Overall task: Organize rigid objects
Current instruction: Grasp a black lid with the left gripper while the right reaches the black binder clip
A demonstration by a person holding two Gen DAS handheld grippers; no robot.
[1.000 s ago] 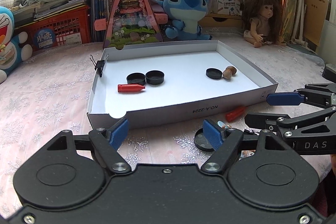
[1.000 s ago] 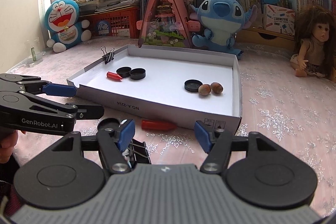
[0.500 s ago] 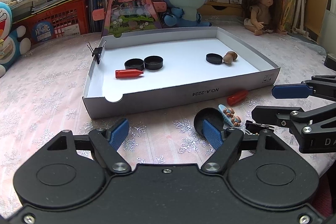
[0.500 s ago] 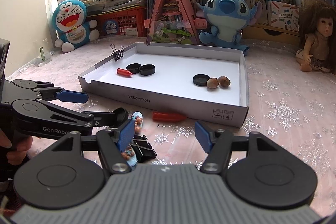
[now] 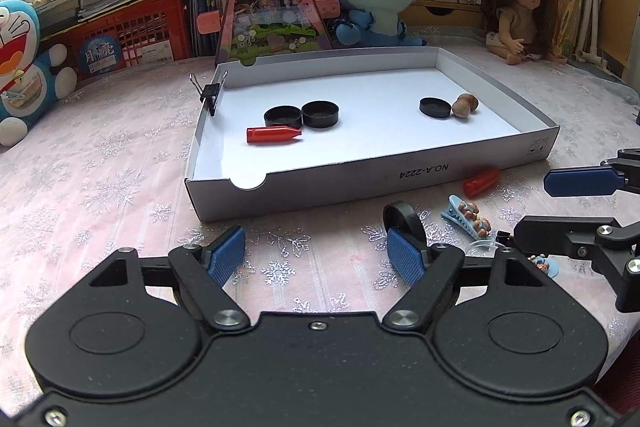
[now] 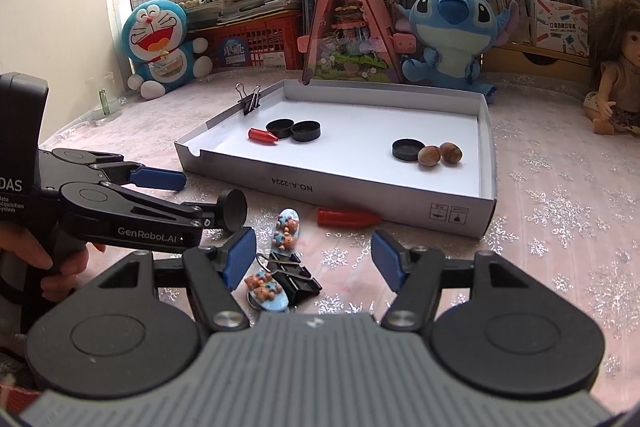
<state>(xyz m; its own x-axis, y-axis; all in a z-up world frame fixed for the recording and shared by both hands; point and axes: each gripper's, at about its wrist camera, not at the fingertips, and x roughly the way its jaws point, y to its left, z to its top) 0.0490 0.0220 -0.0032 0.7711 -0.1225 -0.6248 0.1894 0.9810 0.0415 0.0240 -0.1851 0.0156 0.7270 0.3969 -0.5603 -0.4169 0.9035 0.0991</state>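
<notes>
left gripper (image 5: 316,259): jaws spread, nothing between the pads; a black cap (image 5: 402,221) stands on edge just beside its right finger.
right gripper (image 6: 314,257): jaws spread, empty.
tray (image 5: 400,175): mid-table; holds three black caps, a red cone (image 5: 272,135), two nuts (image 6: 439,154); binder clip (image 5: 209,93) on its left rim.
table (image 5: 100,187): before the tray's front wall lie a red piece (image 6: 347,217), two bear clips (image 6: 286,227), a black binder clip (image 6: 294,277).

Left gripper (image 5: 316,257) open and empty, right gripper (image 6: 314,253) open and empty, both tipped down, a hand (image 6: 48,259) holding the left one
</notes>
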